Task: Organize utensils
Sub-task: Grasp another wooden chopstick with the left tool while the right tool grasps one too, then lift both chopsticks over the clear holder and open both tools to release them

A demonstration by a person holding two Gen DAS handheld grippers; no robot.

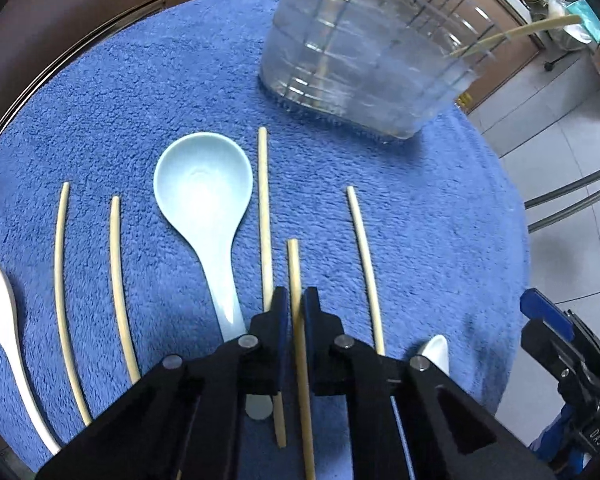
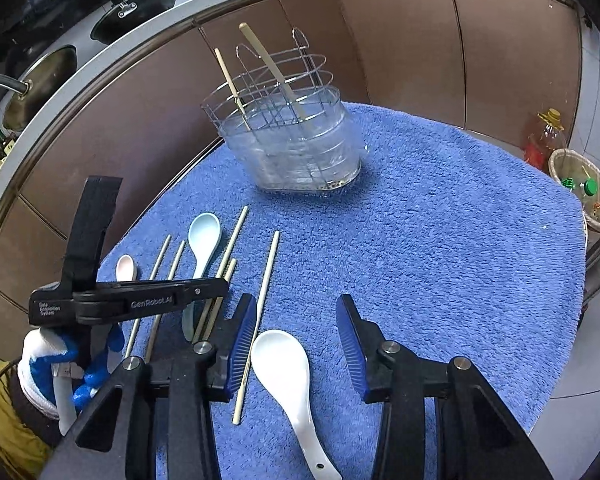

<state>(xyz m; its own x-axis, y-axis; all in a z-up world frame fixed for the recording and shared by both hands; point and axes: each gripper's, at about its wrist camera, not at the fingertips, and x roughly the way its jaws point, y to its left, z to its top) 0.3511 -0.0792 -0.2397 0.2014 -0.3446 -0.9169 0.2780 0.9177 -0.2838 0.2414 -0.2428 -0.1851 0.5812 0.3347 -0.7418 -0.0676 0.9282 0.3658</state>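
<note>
Well short of the wire basket (image 2: 278,120), the left tongs (image 1: 296,308) clench one chopstick (image 1: 293,268) lying lengthwise toward it, while the right tongs (image 2: 296,344) stand released astride a white spoon (image 2: 282,364).

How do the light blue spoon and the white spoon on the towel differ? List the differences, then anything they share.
The light blue spoon lies among the chopsticks beside the left gripper; the white spoon lies between the right gripper's open jaws. The light blue spoon is pale blue, the white spoon plain white. Both lie bowl-up on the blue towel, and neither is gripped.
</note>
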